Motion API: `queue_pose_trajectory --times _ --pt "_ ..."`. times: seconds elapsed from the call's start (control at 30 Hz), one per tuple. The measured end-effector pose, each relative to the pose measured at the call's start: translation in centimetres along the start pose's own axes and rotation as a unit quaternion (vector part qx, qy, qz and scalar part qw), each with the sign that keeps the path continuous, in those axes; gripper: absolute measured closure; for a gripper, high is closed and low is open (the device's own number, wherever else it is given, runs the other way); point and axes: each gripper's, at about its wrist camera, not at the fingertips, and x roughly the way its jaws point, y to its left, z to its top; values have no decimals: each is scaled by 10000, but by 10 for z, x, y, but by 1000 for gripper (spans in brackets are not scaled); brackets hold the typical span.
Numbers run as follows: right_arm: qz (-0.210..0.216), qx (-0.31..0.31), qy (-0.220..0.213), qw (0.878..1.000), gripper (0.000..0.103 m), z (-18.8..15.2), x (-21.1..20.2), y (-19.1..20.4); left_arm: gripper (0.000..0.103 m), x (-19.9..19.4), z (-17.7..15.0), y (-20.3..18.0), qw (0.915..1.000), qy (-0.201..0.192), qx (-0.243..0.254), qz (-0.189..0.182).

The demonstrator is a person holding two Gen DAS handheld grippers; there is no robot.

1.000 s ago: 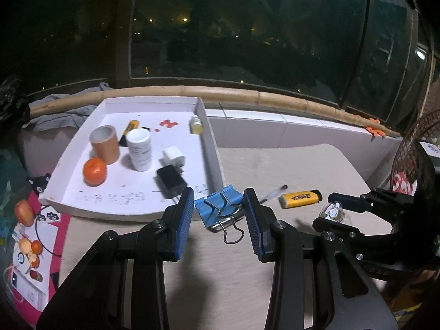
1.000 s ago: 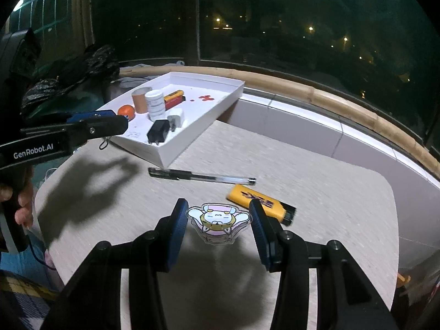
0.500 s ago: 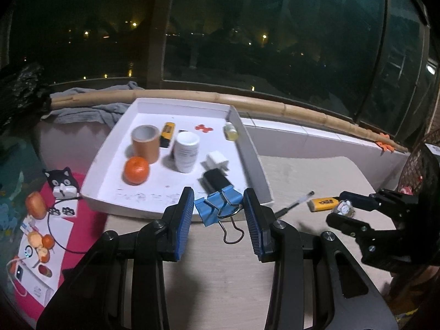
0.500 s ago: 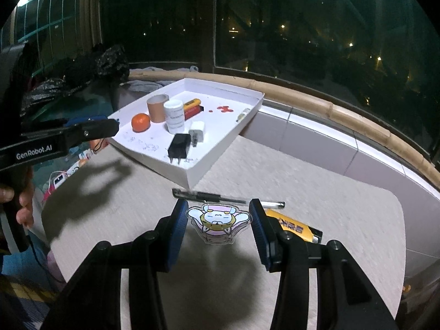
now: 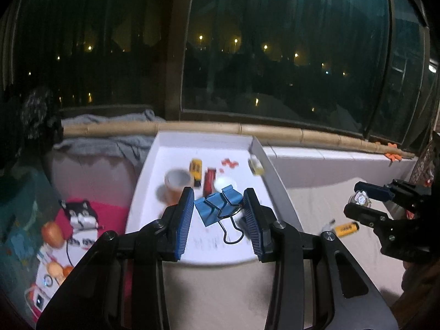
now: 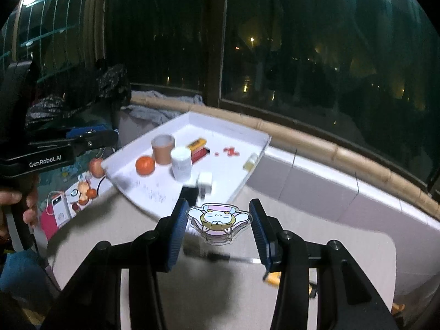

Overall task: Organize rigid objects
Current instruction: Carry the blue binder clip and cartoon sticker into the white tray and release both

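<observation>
Binder clip [image 5: 217, 206], blue with wire handles hanging down, sits pinched between the pads of the left gripper [image 5: 217, 214], held up in front of the white tray [image 5: 154, 170]. Right gripper [image 6: 218, 225] is likewise closed on a flat cartoon charm [image 6: 217, 221], carried above the table [image 6: 132, 220] near the tray's corner. Below it lie a pen [image 6: 220, 257] and a yellow lighter [image 6: 272, 277]. Farther off, inside the tray, stand an orange [image 6: 145, 165], a brown tape roll [image 6: 163, 148], a white bottle [image 6: 180, 163], a white charger [image 6: 205, 181] and what looks like a small yellow vial [image 6: 250, 161], blurred.
</observation>
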Motion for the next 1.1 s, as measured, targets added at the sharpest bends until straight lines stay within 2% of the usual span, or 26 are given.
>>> queue_pose_trajectory --times 0.27,0.5,0.6,0.73,0.87,1.1 --pt "10 41 -117 9999 57 39 18 2 66 22 36 12 9999 -108 110 33" --pt "157 479 126 9987 57 63 61 -1 66 69 58 28 9995 288 -76 -31" --pt "111 613 288 9976 57 66 83 -1 66 92 62 32 9986 466 -209 -98" --pt "-29 819 547 9951 57 71 113 -5 66 116 67 27 9980 614 -137 -61" --pt "-147 896 628 9939 57 75 131 -5 66 140 64 32 9952 873 -434 -49" --pt "-172 1201 750 9898 57 76 151 -11 66 147 58 39 9935 913 -675 81"
